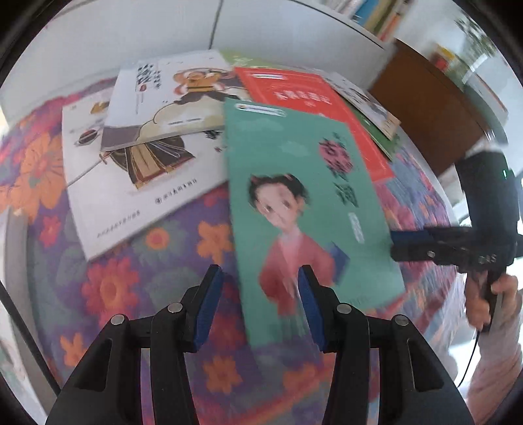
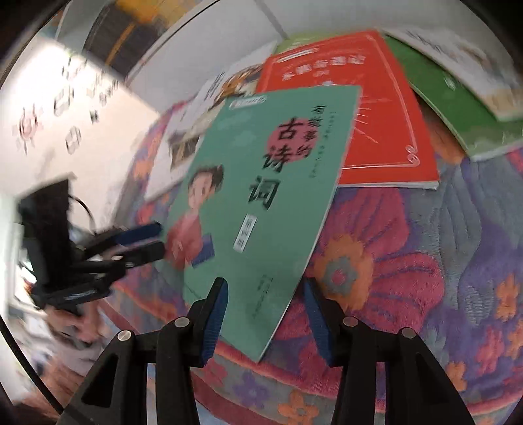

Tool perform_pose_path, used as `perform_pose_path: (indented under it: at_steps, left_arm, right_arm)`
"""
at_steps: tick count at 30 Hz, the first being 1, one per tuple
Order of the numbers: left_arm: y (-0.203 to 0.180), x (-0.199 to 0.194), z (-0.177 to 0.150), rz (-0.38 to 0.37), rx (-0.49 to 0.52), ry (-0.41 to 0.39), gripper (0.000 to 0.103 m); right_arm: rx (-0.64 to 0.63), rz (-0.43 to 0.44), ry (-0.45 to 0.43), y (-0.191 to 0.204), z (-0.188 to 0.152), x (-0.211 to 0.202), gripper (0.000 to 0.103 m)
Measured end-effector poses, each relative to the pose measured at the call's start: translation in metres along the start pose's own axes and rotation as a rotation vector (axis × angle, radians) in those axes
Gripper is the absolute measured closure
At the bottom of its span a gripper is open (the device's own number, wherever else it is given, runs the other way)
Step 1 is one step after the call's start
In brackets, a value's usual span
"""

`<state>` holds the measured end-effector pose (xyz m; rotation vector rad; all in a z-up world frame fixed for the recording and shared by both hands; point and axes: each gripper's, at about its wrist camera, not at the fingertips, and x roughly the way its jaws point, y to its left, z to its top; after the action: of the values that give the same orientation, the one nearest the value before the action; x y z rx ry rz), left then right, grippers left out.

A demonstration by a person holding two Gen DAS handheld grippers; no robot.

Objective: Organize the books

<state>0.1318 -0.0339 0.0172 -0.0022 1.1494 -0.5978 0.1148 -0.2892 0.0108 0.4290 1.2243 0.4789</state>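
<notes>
A teal book with a cartoon child on its cover [image 1: 307, 202] lies tilted, its near end off the floral cloth; it also shows in the right wrist view [image 2: 261, 202]. My left gripper [image 1: 260, 304] is open, its jaws wide apart at the book's near edge. My right gripper [image 2: 266, 314] is open, its jaws either side of the book's near corner. In the left wrist view the right gripper's fingers [image 1: 408, 243] reach the book's right edge. In the right wrist view the left gripper's fingers [image 2: 143, 240] reach its left edge. A red book [image 2: 353, 108] lies behind it.
Two white picture books [image 1: 137, 163] lie overlapped at the left, a green book [image 2: 457, 108] and another white one [image 2: 474, 65] at the right. All lie on a floral cloth [image 1: 157, 261]. A white wall, a bookshelf [image 1: 376, 16] and a brown cabinet [image 1: 431, 104] stand behind.
</notes>
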Motion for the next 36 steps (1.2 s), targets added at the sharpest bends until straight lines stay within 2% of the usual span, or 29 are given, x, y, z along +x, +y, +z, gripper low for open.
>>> perform_pose_path:
  at_steps: [2,7,9,13,15,18,20,23,26,36]
  left_arm:
    - [0.003,0.009,0.009,-0.018,-0.015,-0.006,0.060]
    - [0.005,0.015,0.020,-0.063,-0.057,-0.020,0.061]
    - [0.009,0.015,0.022,-0.071,-0.079,-0.031,0.065]
    - [0.022,0.016,0.027,-0.092,-0.134,-0.038,0.073]
    - [0.023,0.018,0.030,-0.089,-0.160,-0.025,0.074]
    - [0.010,0.014,0.028,-0.034,-0.093,-0.018,0.074]
    - [0.003,0.008,0.024,-0.039,-0.063,-0.008,0.074]
    - [-0.002,0.001,0.020,-0.058,-0.057,-0.002,0.074]
    - [-0.010,-0.008,0.015,-0.039,-0.033,-0.013,0.074]
    - [-0.012,-0.024,0.006,-0.022,-0.009,-0.002,0.074]
  right_arm:
    - [0.046,0.059,-0.024,-0.011,0.004,0.000,0.057]
    - [0.066,0.105,-0.062,-0.016,0.010,0.002,0.058]
    - [0.073,0.098,-0.075,-0.019,0.013,0.002,0.064]
    - [0.086,0.067,-0.096,-0.026,0.012,0.001,0.086]
    - [0.117,0.099,-0.103,-0.035,0.011,-0.002,0.086]
    - [0.094,0.129,-0.131,-0.036,0.008,-0.005,0.085]
    - [0.098,0.148,-0.145,-0.036,0.006,-0.007,0.085]
    - [0.106,0.151,-0.143,-0.037,0.004,-0.012,0.085]
    - [0.103,0.148,-0.146,-0.032,0.003,-0.015,0.085]
    - [0.025,0.126,-0.195,0.008,0.003,-0.026,0.085]
